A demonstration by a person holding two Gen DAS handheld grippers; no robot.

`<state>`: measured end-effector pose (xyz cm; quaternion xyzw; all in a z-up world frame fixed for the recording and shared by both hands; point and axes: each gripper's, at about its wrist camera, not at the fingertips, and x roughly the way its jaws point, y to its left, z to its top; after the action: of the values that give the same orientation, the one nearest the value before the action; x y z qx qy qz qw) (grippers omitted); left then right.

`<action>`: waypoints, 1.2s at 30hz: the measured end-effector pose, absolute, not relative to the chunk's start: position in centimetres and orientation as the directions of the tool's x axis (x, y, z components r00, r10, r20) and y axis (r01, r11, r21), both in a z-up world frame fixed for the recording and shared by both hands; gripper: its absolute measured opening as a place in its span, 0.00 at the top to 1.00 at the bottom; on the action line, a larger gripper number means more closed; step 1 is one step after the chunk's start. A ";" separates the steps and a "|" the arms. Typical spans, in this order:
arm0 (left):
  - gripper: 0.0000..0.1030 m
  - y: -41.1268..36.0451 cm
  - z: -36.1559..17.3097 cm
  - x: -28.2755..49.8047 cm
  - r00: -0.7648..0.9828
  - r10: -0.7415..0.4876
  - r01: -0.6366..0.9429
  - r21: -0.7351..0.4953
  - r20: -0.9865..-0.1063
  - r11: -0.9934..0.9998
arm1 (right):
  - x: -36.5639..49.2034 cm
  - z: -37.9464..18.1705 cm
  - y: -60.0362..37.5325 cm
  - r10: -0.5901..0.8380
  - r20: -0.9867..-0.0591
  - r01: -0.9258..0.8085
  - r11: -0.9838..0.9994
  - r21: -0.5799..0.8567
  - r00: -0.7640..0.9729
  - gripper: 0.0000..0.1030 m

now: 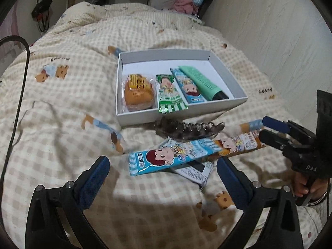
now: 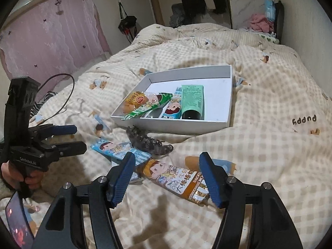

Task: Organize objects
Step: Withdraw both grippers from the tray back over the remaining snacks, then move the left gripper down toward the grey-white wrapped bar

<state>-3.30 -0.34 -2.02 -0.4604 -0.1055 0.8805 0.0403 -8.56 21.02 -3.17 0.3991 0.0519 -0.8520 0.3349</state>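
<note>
A white box (image 1: 182, 112) (image 2: 172, 125) on the bed holds a wrapped bun (image 1: 138, 92), a green snack stick (image 1: 170, 93), a blue snack stick (image 1: 186, 85) and a green tube (image 1: 203, 81). In front of it lie a dark hair claw (image 1: 186, 130) (image 2: 149, 141), a blue snack stick packet (image 1: 166, 159) (image 2: 118, 149) and an orange snack stick packet (image 1: 238, 145) (image 2: 176, 178). My left gripper (image 1: 162, 178) (image 2: 79, 138) stands wide open just short of the blue packet. My right gripper (image 2: 167, 180) (image 1: 263, 128) is open, its pads on either side of the orange packet without touching it.
A checked duvet (image 1: 72, 103) covers the bed in soft folds. A white wrapper (image 1: 195, 174) lies under the blue packet. A black cable (image 1: 20, 83) runs along the left. A phone (image 2: 18, 220) lies at the near left. A wall (image 1: 269, 31) borders the bed's right side.
</note>
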 end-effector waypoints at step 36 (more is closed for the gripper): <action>0.00 -0.4 -2.9 -3.8 -0.540 0.185 0.025 -0.236 -0.821 -0.971 | -8.8 -3.9 21.0 -0.520 -0.739 0.592 -0.779 0.204 -0.429 0.37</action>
<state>-3.85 -0.42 -2.91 -0.4776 -0.1102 0.8704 0.0459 -8.83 20.96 -3.89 0.4206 0.0431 -0.8442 0.3294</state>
